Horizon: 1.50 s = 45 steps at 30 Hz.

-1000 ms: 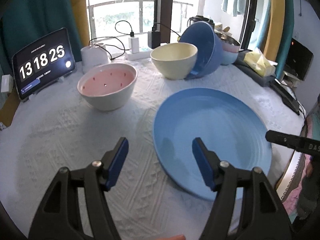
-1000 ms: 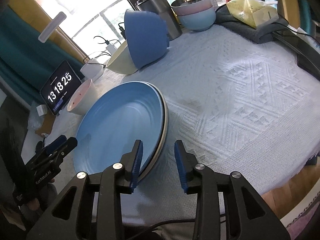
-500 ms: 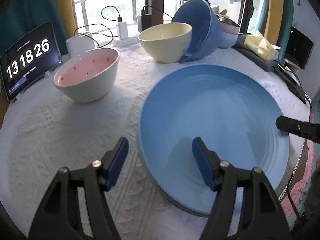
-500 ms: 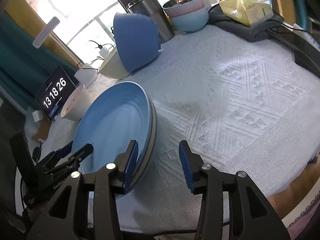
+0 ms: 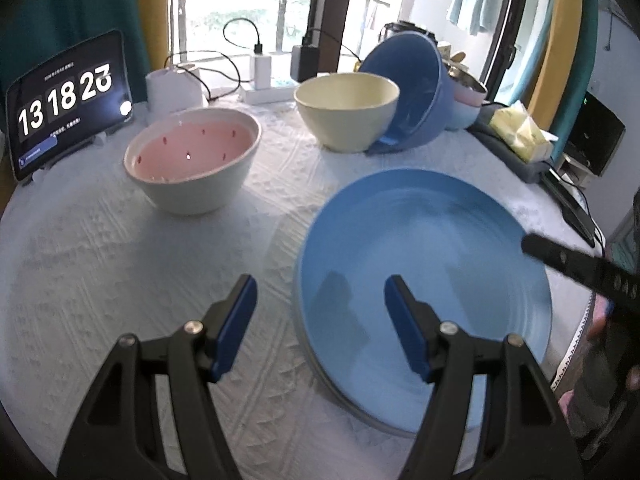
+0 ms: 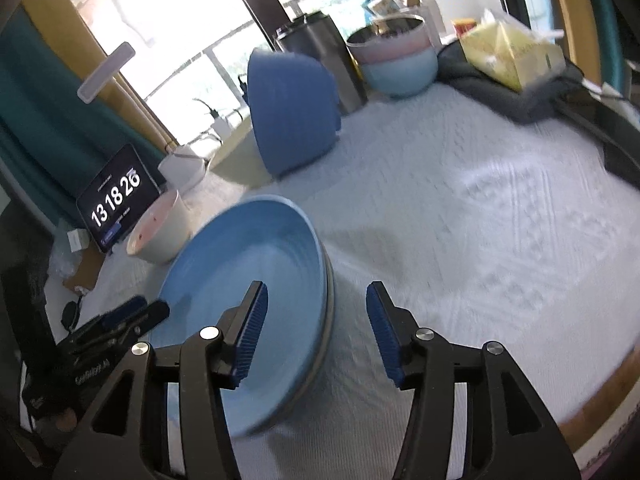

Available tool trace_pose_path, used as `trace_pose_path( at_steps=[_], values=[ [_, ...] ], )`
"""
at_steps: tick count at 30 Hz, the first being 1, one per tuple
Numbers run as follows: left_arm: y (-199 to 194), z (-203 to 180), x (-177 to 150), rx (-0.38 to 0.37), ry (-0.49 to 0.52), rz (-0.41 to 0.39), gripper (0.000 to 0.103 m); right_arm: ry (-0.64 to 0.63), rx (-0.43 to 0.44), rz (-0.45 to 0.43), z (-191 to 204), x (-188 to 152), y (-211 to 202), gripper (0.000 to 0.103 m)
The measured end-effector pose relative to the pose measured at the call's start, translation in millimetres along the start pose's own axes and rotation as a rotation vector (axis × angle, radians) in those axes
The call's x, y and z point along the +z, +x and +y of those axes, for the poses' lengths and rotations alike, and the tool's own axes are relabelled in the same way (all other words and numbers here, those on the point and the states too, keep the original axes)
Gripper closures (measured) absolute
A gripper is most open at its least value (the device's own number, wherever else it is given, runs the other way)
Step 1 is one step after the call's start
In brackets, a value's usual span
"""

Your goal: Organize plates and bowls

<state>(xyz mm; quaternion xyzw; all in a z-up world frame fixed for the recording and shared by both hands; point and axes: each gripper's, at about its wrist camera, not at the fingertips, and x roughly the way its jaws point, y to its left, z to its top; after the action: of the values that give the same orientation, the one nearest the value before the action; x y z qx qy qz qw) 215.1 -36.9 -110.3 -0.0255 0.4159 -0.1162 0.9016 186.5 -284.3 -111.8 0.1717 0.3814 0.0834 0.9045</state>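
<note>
Blue plate lies flat on the white tablecloth, stacked on a second plate whose grey rim shows beneath it. Right gripper straddles the near rim of the stack, jaws spread, pads clear; they have just been opening, having stood closer about that rim a second ago, so the stack reads as released. Left gripper hangs slack at the plate's other edge, one finger over it, gripping nothing, its gap unchanged. Beyond the plate: pink-lined bowl, then cream bowl with a blue bowl tipped against it. Judged step: plates stacked; next, nest the loose bowls, taking each rim squarely.
</note>
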Motion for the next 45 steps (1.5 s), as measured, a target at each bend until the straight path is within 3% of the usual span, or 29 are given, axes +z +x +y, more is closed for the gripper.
trace_pose_path(
  at_steps=[7, 10, 14, 30, 45],
  values=[
    [8.6, -7.7, -9.7, -0.028, 0.014, 0.046, 0.035, -0.024, 0.009, -0.014, 2.1, 9.7, 23.6, 0.049],
    [12.9, -8.8, -12.3, -0.035, 0.01, 0.065, 0.035, -0.005, -0.028, 0.028, -3.0, 8.2, 37.9, 0.064],
    [12.2, -5.6, -13.7, -0.054, -0.022, 0.066, 0.035, 0.012, 0.007, 0.071, -6.8, 4.0, 46.5, 0.066],
    [14.2, -7.7, -18.0, -0.09, -0.034, 0.031, 0.036, 0.052, 0.079, 0.087, -9.8, -2.4, 43.7, 0.065],
    [7.4, -0.4, -21.3, -0.104, -0.056, 0.033, 0.043, 0.058, 0.038, 0.066, -2.5, -5.9, 41.5, 0.063]
  ],
)
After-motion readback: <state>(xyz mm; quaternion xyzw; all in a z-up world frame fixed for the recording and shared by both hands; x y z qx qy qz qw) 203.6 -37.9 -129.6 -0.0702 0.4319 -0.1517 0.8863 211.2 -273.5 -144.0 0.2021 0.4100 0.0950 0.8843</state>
